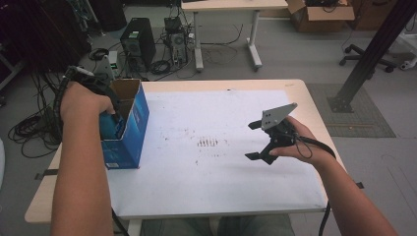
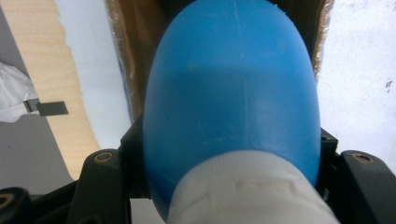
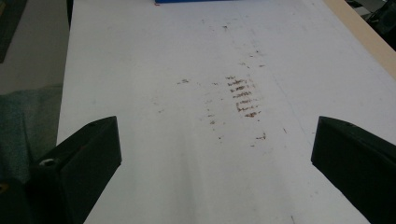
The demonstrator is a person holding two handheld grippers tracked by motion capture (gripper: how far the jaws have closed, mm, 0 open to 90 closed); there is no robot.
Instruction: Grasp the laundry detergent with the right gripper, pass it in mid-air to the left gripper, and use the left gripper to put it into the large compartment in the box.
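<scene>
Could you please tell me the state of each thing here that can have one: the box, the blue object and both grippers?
Blue box: upright at the table's left edge, top flaps open.
Blue object: held over the box's opening, white cap toward the jaws.
Left gripper: shut on the blue object, at the box's mouth.
Right gripper: open, holding nothing, above the white mat.
</scene>
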